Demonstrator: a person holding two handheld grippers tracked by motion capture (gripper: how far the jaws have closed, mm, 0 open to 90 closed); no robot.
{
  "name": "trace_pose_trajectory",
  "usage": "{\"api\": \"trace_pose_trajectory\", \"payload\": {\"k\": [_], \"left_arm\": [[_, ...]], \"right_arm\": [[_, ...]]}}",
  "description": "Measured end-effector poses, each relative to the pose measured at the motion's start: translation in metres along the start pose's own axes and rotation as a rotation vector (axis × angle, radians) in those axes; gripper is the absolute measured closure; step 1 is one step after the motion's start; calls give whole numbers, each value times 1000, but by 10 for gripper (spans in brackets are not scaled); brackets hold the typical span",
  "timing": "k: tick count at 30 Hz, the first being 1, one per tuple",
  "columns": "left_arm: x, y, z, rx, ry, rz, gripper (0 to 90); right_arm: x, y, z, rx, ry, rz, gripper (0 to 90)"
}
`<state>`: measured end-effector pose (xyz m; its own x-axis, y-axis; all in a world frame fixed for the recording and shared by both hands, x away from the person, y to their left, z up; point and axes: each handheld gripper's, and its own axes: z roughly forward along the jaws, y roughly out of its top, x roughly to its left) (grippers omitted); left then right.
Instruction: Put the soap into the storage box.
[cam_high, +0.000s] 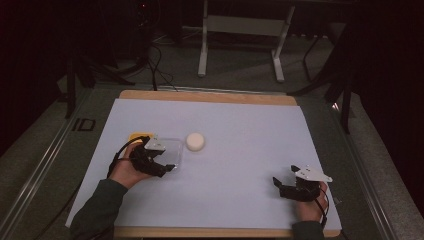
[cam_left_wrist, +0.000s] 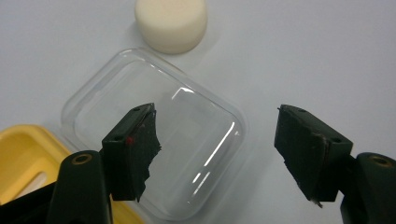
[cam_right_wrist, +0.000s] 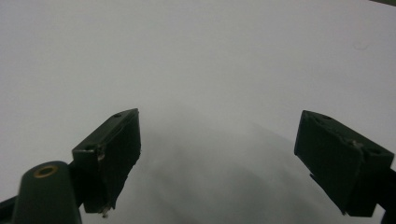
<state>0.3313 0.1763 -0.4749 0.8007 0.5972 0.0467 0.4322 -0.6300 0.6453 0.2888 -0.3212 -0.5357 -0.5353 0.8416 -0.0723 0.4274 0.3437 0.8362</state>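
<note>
Left gripper hovers, jaws apart, over the clear plastic square lid — cream round puck at 12 o'clock. Right gripper idles agape on the counter — straddle the rim squarely.

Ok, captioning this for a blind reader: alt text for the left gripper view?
The open left gripper hovers over a clear plastic container on the white table cover. A cream round block sits beyond it, a yellow lid beside it.

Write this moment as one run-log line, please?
left gripper: open, over clear plastic lid | right gripper: open, idle | white round block: beside lid
</note>
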Motion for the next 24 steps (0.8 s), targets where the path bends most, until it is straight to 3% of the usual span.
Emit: {"api": "trace_pose_trajectory", "payload": {"k": [18,24], "left_arm": [[14,23,11,7,-25,36,287],[17,30,16,31,-23,49,283]], "right_arm": [[0,0,0,3,1,-1,145],[0,0,0,3,2,-2,145]]}}
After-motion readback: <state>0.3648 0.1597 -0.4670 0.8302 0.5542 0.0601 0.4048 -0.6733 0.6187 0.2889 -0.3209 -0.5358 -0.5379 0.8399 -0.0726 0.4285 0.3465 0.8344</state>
